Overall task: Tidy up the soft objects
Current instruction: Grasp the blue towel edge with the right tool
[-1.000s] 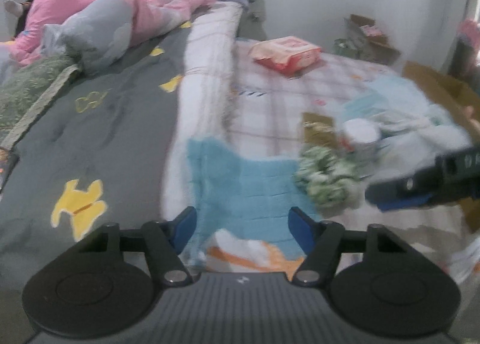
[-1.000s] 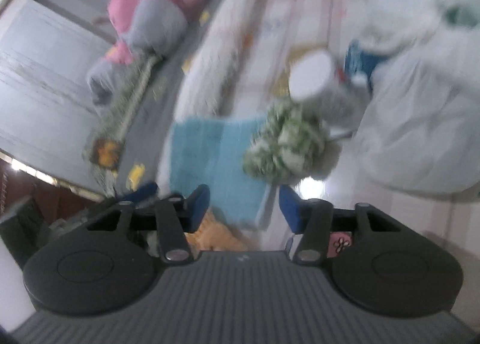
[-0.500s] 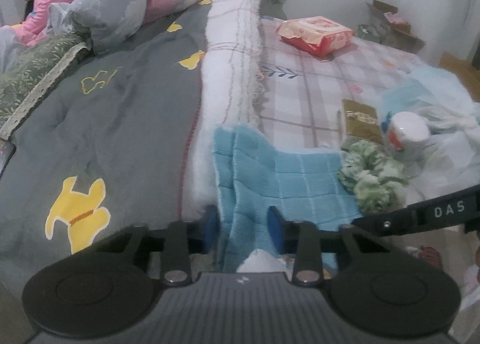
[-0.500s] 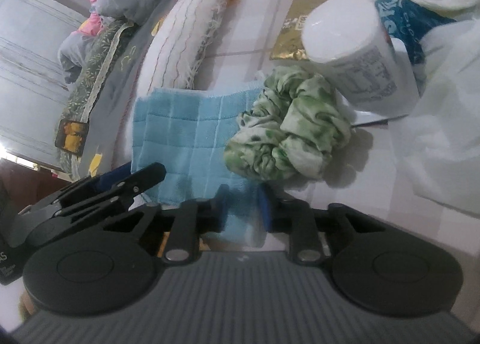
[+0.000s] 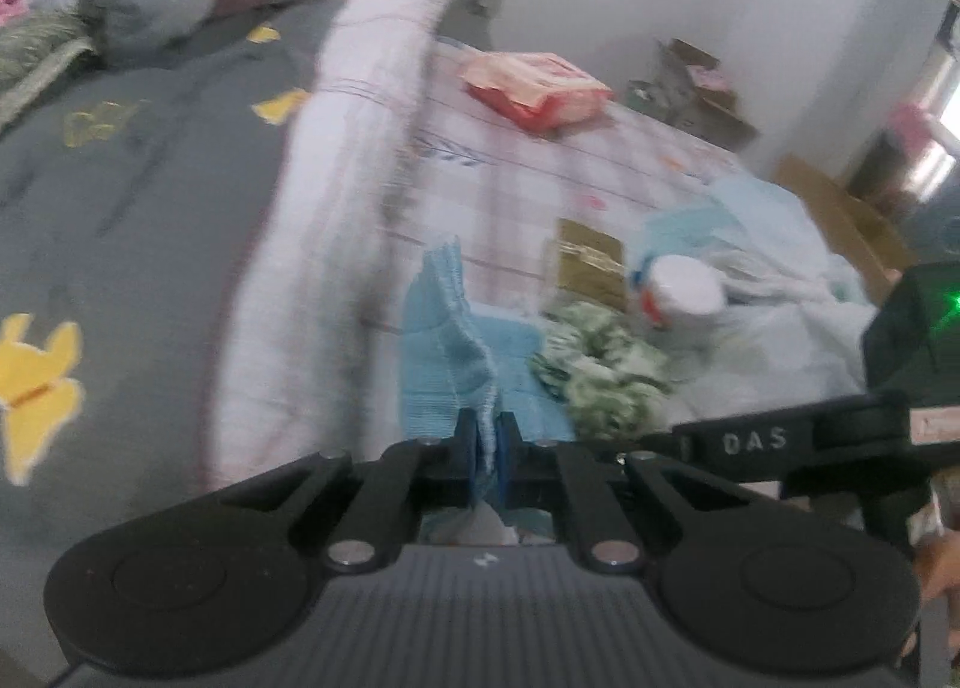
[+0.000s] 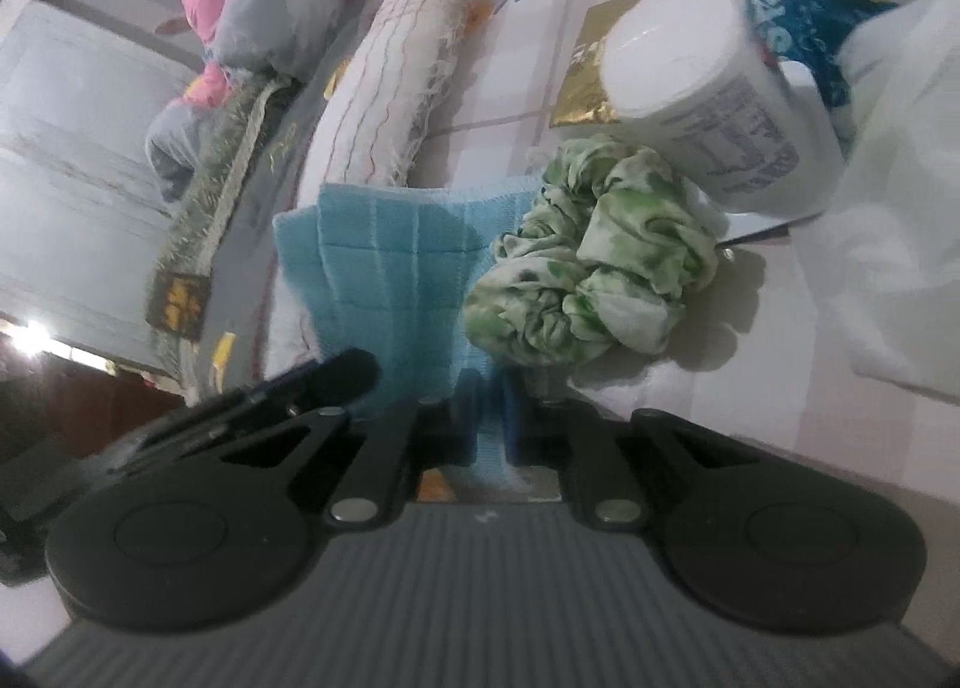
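Observation:
A light blue towel (image 5: pixel 441 352) lies on the checked bed sheet; it also shows in the right wrist view (image 6: pixel 384 280). My left gripper (image 5: pixel 485 451) is shut on the towel's near left edge, and the cloth rises in a fold from the jaws. My right gripper (image 6: pixel 487 421) is shut on the towel's near right edge. A green and white scrunchie (image 5: pixel 600 370) lies on the towel's right side, touching it, and shows in the right wrist view (image 6: pixel 591 262). The right gripper's arm (image 5: pixel 780 442) crosses the left wrist view at right.
A white jar (image 6: pixel 702 106) lies tilted just behind the scrunchie, with a gold packet (image 6: pixel 585 82) and white plastic bags (image 6: pixel 888 196) beside it. A rolled white blanket (image 5: pixel 336 196) and grey quilt (image 5: pixel 120 196) lie left. A red packet (image 5: pixel 534 88) sits farther back.
Both grippers went from open above the towel to shut on its near edge. The left one has since lifted its edge, so the towel's left part now stands up in a fold.

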`<state>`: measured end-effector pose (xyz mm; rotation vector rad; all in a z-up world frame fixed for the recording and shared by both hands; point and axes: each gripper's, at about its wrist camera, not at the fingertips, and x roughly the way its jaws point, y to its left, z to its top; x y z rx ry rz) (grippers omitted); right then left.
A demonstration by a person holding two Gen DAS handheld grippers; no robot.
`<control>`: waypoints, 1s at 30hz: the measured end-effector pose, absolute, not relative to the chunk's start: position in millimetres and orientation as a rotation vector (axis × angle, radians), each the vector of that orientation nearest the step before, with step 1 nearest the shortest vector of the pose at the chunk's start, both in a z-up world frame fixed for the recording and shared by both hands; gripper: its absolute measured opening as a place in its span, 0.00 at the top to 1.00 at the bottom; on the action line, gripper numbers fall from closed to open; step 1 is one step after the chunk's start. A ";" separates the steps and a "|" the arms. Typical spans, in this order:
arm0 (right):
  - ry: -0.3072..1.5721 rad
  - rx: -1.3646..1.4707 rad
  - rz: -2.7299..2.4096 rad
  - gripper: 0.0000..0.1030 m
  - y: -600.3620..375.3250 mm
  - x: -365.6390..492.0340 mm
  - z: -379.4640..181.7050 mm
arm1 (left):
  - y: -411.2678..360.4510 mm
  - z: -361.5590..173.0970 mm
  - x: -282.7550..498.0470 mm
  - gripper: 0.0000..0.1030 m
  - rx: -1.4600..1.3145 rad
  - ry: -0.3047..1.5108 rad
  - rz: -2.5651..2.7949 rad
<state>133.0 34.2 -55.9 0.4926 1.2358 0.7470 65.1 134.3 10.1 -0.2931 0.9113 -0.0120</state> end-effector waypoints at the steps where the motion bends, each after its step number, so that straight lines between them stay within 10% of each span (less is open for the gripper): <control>1: 1.239 0.506 0.745 0.94 31.2 133.0 -56.4 | 130.0 7.9 66.4 0.93 -0.285 0.917 -0.023; 30: 1.252 0.580 0.725 0.62 27.1 143.7 -65.2 | 100.1 -14.2 66.2 0.39 -0.283 0.946 -0.210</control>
